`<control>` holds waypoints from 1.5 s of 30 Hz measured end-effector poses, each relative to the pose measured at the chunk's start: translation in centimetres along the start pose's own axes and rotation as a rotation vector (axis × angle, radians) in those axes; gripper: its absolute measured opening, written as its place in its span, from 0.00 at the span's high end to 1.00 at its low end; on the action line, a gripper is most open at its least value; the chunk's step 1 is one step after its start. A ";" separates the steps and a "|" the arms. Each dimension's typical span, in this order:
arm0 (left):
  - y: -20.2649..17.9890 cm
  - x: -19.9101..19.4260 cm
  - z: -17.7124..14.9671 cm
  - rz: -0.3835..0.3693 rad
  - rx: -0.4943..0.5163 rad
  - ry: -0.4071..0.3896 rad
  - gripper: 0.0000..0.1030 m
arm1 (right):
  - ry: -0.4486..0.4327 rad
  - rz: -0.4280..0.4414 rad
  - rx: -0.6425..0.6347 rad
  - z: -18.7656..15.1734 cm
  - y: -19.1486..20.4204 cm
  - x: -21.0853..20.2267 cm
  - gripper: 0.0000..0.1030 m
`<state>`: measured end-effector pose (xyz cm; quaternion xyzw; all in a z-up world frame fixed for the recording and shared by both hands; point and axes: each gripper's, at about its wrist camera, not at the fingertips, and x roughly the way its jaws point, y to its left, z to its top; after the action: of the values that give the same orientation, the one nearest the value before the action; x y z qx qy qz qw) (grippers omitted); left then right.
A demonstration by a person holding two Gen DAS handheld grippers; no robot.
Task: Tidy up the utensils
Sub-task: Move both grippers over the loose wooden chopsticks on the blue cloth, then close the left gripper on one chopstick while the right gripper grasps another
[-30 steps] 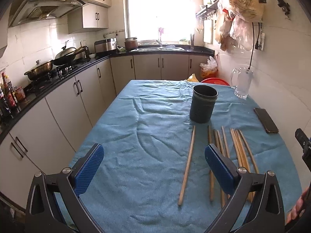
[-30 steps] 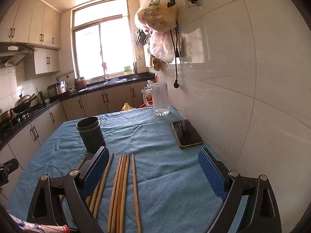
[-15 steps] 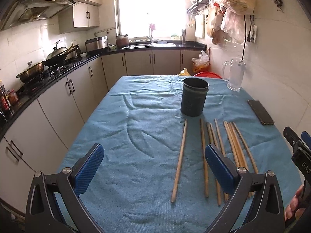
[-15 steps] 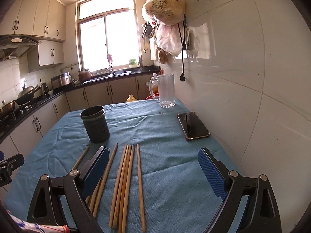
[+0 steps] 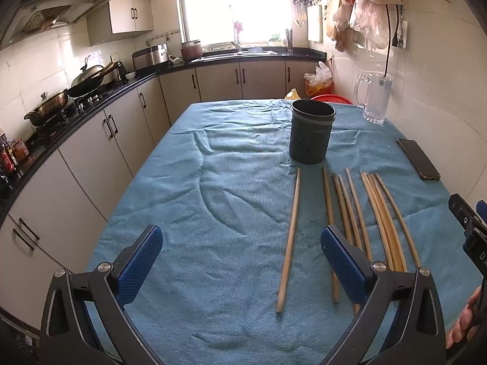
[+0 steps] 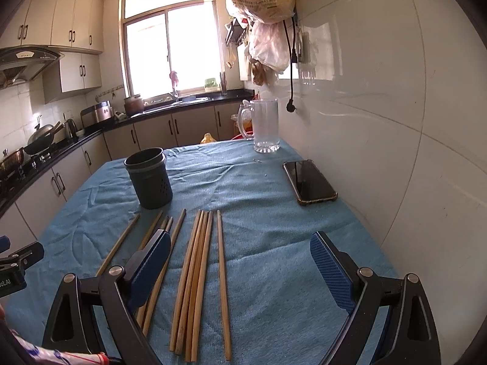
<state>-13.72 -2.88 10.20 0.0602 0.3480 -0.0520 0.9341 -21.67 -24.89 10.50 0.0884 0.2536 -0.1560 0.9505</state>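
On the blue-clothed desk [image 5: 213, 213] the dark holder cup [image 5: 311, 135] stands upright and, as far as its rim shows, nothing sticks out of it, so the sorting looks barely begun. Every one of the chopsticks [image 6: 194, 276] lies flat on the cloth just in front of the cup: one loner [image 5: 289, 237] off to the cup's left, a loose few straight ahead of it, a tight bundle to its right. All of them are left to lift and drop in; none is gripped.

Left hand-held gripper [image 5: 240, 261] hangs above the cloth on the near side of the cup, jaws spread wide, nothing between them, and its right pad covers part of the loose few. Right hand-held gripper [image 6: 240, 270] is spread just as wide and empty, with the tight bundle lying between its pads. A phone [image 6: 309, 181] rests right of the cup near the wall, and a glass mug [image 6: 264, 126] stands beyond it.

Against a second ago, both views have crept forward and lower: cup and sticks sit closer, while the sticks themselves have not shifted
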 end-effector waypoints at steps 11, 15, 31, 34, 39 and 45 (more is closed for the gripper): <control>-0.1 0.7 -0.1 -0.016 0.000 0.025 0.00 | 0.030 0.008 -0.008 -0.3 0.4 0.8 0.07; 0.0 1.0 -0.1 -0.021 -0.004 0.034 0.00 | 0.041 0.009 -0.007 -0.4 0.4 1.2 0.07; -1.4 5.6 3.2 -0.150 0.147 0.095 0.19 | 0.227 0.068 -0.107 1.3 -1.3 8.0 0.13; -2.8 8.9 4.1 -0.179 0.181 0.184 0.34 | 0.326 0.140 -0.106 1.4 -1.1 11.1 0.28; -4.4 13.9 4.8 -0.205 0.207 0.267 0.38 | 0.421 0.181 -0.116 0.8 -0.4 14.5 0.43; -6.0 18.3 5.2 -0.224 0.215 0.356 0.58 | 0.465 0.141 -0.179 1.0 0.4 16.7 0.58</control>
<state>2.52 -10.62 1.61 0.1286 0.5041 -0.1807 0.8347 -7.32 -28.97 2.82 0.0550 0.4713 -0.0417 0.8793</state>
